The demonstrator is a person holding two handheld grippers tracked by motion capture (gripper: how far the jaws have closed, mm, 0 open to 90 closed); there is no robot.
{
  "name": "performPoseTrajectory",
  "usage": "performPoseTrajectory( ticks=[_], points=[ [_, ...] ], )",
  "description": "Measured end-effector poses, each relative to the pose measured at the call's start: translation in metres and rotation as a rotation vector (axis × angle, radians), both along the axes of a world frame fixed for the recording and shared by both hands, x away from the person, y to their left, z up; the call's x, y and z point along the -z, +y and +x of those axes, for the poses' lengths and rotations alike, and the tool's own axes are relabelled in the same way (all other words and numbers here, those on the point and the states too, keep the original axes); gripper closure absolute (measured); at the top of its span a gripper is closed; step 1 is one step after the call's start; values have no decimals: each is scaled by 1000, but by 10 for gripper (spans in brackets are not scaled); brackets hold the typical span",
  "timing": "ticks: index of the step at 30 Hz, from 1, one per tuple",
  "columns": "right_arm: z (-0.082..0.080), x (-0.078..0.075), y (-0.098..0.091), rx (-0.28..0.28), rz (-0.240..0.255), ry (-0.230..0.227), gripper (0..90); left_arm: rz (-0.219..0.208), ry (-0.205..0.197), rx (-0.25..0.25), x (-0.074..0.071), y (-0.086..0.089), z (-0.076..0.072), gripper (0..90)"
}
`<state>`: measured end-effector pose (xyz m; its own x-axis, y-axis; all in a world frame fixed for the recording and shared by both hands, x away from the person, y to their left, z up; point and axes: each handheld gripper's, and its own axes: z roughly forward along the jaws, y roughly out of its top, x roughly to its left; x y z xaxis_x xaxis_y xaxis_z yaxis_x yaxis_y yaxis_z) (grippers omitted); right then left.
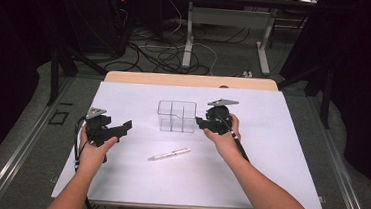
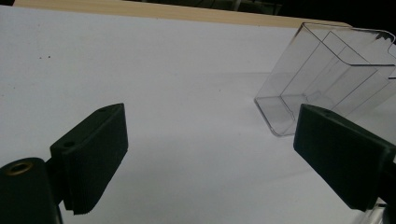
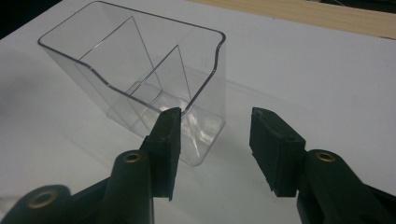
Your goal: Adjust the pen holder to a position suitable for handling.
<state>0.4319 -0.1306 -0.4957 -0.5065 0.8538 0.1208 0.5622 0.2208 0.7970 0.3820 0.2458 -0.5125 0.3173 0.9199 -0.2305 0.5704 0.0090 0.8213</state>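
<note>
The right gripper (image 1: pixel 199 121) was held just right of the clear organizer (image 1: pixel 176 116), jaws parted and empty; the left gripper's (image 1: pixel 127 125) jaws stood wide apart.

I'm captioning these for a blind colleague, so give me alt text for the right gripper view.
A clear plastic organizer with inner dividers stands on a white table, just beyond the right gripper, whose two black jaws are apart with nothing between them. A wooden edge runs along the far side.

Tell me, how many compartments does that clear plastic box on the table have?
3. The clear box has one long compartment along one side, and a partition splits the other side into two smaller ones. The walls are see-through, so none looks hidden.
</note>
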Motion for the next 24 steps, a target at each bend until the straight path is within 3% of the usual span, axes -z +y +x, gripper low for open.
performPoseTrajectory(
  ticks=[3,11,18,24],
  points=[
    [-6,0,-5,-29,5,-2,468,1,2,5,0,-1,0,116],
    [-22,-1,-26,-72,60,-91,359,12,-11,20,0,-4,-1,155],
    [-35,-1,-50,-72,105,-95,293,5,-11,36,-1,-6,-2,157],
    [-44,-2,-64,-66,99,-112,236,7,-8,45,-1,-9,-2,158]
  ],
)
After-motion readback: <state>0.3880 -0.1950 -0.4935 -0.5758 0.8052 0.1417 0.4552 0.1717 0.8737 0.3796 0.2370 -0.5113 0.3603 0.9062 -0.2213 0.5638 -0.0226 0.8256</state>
